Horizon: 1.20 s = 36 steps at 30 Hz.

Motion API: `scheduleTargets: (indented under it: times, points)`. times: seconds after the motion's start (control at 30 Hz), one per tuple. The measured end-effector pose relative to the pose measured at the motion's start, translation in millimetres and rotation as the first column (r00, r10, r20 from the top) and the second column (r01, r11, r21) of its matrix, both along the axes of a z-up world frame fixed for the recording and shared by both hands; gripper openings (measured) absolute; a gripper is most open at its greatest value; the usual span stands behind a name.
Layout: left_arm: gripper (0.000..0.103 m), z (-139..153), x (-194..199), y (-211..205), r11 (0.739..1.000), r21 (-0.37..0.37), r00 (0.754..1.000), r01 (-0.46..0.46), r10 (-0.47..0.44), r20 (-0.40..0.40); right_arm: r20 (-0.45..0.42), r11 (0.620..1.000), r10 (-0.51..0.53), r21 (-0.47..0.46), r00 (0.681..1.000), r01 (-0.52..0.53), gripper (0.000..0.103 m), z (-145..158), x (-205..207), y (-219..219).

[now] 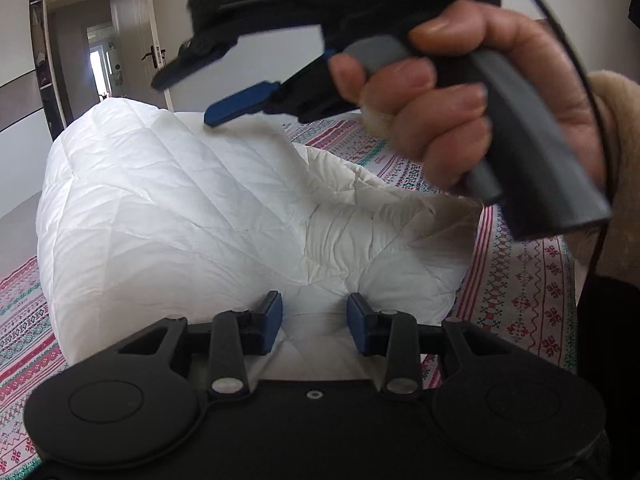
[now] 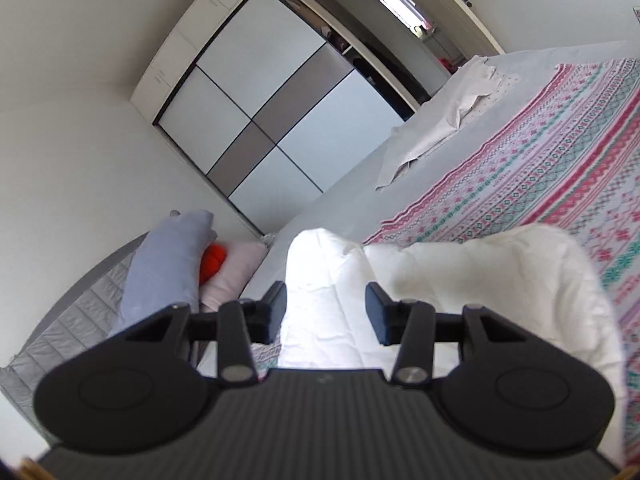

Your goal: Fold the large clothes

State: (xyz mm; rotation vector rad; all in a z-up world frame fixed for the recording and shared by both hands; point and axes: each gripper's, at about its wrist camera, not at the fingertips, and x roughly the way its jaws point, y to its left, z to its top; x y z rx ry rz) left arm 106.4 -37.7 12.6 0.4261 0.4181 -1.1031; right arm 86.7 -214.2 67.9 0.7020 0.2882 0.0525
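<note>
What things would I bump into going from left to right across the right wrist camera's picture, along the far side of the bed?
Long blue-grey pillow → small orange thing → pale pink pillow → puffy white quilted garment → pink-and-green patterned bedspread.

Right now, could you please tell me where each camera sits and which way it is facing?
Left wrist: on the left hand-held gripper, looking down its fingers at the white quilted garment on the patterned bedspread; the right hand and right hand-held gripper cross above.
Right wrist: on the right hand-held gripper, tilted, facing the wardrobe and pillows; no body shows.
Shared: garment, bedspread, wardrobe, doorway.
</note>
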Motion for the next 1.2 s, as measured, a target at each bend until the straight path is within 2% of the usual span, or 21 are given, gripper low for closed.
scheduleTargets:
  times: [0.1,0.17,0.23,0.3,0.4,0.47,0.57,0.67,0.7,0.77,0.8,0.87,1.0,1.1,1.2]
  points:
    - [0.038,7,6,10,1.000,-0.021,1.000,0.018,-0.019,-0.020,-0.033,0.971,-0.191,-0.154,0.981,0.184,0.042,-17,9,-4]
    - [0.039,18,12,23,0.997,-0.068,0.999,0.025,-0.028,-0.040,-0.071,0.943,-0.276,-0.216,0.959,0.255,0.043,-26,13,-13]
    - [0.039,30,21,34,0.992,-0.122,0.998,0.010,-0.017,-0.052,-0.129,0.955,-0.280,-0.140,0.951,0.262,0.044,-41,15,-30]
    - [0.039,44,36,45,0.981,-0.189,0.998,-0.036,0.024,-0.062,-0.144,0.964,-0.265,-0.077,0.953,0.256,0.045,-53,15,-39]
    - [0.039,59,70,50,0.949,-0.279,0.986,-0.145,0.116,-0.116,-0.133,0.959,-0.277,-0.104,0.952,0.265,0.045,-58,13,-40]
    - [0.039,63,94,42,0.925,-0.304,0.972,-0.227,0.195,-0.133,-0.126,0.953,-0.286,-0.143,0.950,0.268,0.045,-59,12,-35]
    - [0.038,64,122,20,0.900,-0.299,0.948,-0.316,0.289,-0.134,-0.134,0.934,-0.314,-0.222,0.940,0.280,0.045,-59,16,-25]
    - [0.039,61,150,-7,0.871,-0.261,0.909,-0.417,0.395,-0.134,-0.158,0.907,-0.349,-0.303,0.924,0.291,0.045,-61,22,-17]
    - [0.039,56,161,-15,0.863,-0.230,0.892,-0.450,0.428,-0.144,-0.169,0.897,-0.362,-0.332,0.917,0.293,0.045,-62,26,-15]
    - [0.039,39,179,-35,0.855,-0.119,0.861,-0.505,0.490,-0.136,-0.184,0.879,-0.383,-0.374,0.905,0.296,0.045,-64,33,-12]
    - [0.039,25,185,-43,0.848,-0.061,0.849,-0.526,0.519,-0.101,-0.188,0.875,-0.384,-0.386,0.904,0.292,0.045,-66,37,-13]
    - [0.039,3,187,-50,0.834,-0.011,0.834,-0.552,0.551,-0.033,-0.203,0.870,-0.390,-0.400,0.898,0.288,0.044,-69,45,-16]
    - [0.038,-16,203,-38,0.809,-0.024,0.806,-0.588,0.583,-0.100,-0.233,0.859,-0.388,-0.441,0.892,0.259,0.045,-82,61,-15]
    - [0.039,-15,198,-37,0.805,-0.019,0.804,-0.593,0.590,-0.079,-0.239,0.838,-0.398,-0.487,0.886,0.246,0.045,-85,67,-8]
    - [0.039,-3,188,-27,0.807,-0.071,0.810,-0.586,0.581,-0.086,-0.233,0.840,-0.388,-0.487,0.892,0.238,0.047,-79,64,-6]
